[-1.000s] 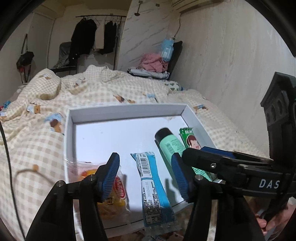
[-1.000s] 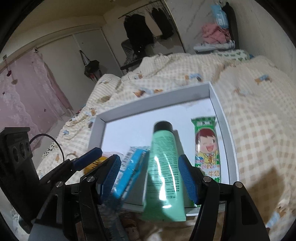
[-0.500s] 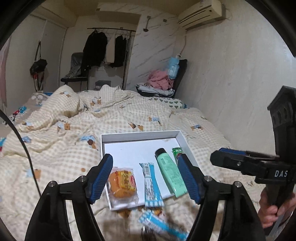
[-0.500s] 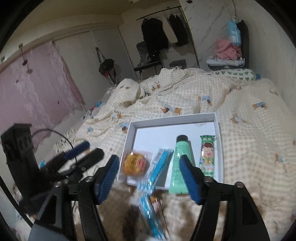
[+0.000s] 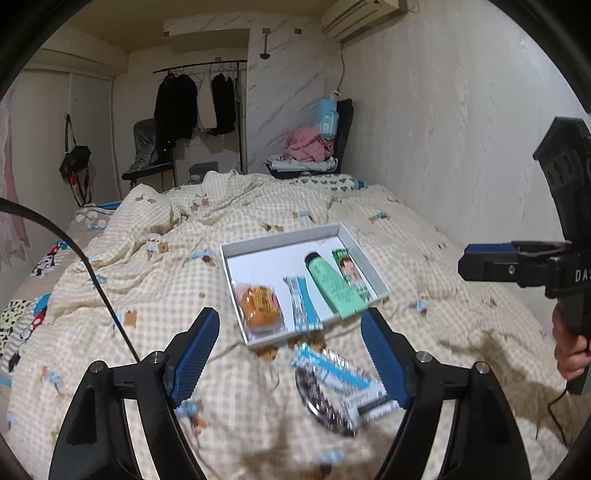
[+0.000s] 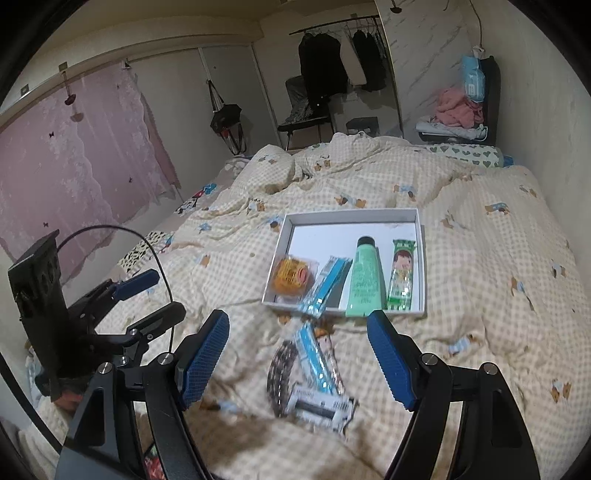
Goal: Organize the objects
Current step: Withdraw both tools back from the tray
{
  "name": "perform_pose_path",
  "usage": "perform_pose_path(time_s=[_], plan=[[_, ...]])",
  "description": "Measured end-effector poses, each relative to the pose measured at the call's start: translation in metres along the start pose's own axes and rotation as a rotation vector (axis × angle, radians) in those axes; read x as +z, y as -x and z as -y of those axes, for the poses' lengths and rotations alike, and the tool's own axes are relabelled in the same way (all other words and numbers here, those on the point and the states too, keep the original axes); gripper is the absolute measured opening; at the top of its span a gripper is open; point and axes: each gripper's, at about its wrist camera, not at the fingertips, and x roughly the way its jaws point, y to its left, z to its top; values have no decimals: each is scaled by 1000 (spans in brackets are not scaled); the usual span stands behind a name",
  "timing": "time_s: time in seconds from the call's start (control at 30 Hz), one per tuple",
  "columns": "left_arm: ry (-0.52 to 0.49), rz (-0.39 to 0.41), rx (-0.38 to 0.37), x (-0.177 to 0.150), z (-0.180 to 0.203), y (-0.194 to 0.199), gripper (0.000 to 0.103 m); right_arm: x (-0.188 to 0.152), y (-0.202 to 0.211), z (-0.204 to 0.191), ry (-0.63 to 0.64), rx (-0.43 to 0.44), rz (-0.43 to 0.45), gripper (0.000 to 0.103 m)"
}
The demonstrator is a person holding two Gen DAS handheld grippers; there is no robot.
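Inside, the white tray (image 6: 347, 216) holds four items; two lie outside.

**Two wrist fisheye cameras looking down a bed from its near end**

The left wrist view looks forward between its own blue fingers (image 5: 195, 350), raised above the checked quilt (image 5: 155, 295), facing the far wall. The white tray (image 5: 236, 251) sits mid-frame, near. The right gripper (image 5: 480, 264) shows at its right edge.

The right wrist view faces the same way from further right; the left gripper (image 6: 135, 282) appears at its left. Both views share the white tray (image 6: 351, 216), the quilt (image 6: 480, 258) and the clothes rail (image 6: 343, 22).
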Motion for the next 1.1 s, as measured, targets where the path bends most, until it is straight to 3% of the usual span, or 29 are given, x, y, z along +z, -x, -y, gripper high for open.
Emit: perform_pose_path(time_s=[0.2, 0.4, 0.8, 1.1], plan=[[-13, -65, -3, -29, 4, 5, 84, -27, -3, -4, -1, -4, -33, 79], [60, -100, 3, -53, 1, -1, 84, -53, -17, 6, -56, -3, -48, 78], [172, -181, 36, -78, -15, -30, 84, -79, -32, 19, -91, -58, -37, 78], [169, -219, 45, -84, -12, -39, 84, -94, -50, 22, -113, -25, -85, 78]])
